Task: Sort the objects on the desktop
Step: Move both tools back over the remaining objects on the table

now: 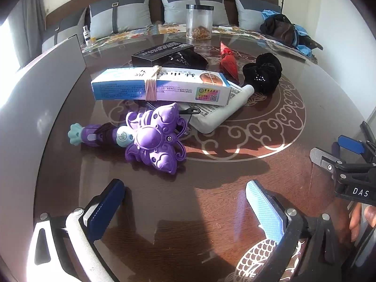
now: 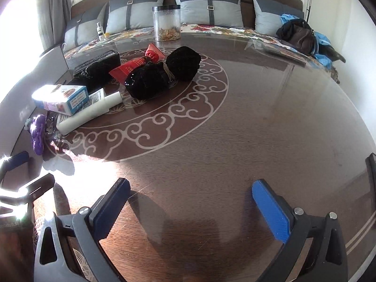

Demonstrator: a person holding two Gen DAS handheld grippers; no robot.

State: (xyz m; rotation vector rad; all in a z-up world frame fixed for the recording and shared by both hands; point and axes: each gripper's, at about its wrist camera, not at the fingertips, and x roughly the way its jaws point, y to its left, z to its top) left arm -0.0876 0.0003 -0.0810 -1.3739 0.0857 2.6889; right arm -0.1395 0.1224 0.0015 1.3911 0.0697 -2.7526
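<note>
A purple butterfly toy (image 1: 152,141) with a teal-tipped handle lies on the round table (image 1: 211,199), just ahead of my open left gripper (image 1: 185,199). Behind it a blue-and-white medicine box (image 1: 162,87) bound with rubber bands rests over a white tube (image 1: 223,108). Farther back lie a black box (image 1: 162,50), a red packet (image 1: 229,61) and a black velvet pouch (image 1: 263,72). My right gripper (image 2: 190,199) is open over bare tabletop; the pouch (image 2: 162,77), red packet (image 2: 138,67), white tube (image 2: 91,112) and medicine box (image 2: 63,98) lie at its far left.
A clear jar (image 1: 199,22) with a black lid stands at the table's far edge. A grey panel (image 1: 30,108) rises along the left. Beyond is a sofa with grey cushions (image 1: 122,14), a small bottle (image 1: 87,34) and a dark bag (image 1: 282,30). The right gripper's body (image 1: 352,171) shows at right.
</note>
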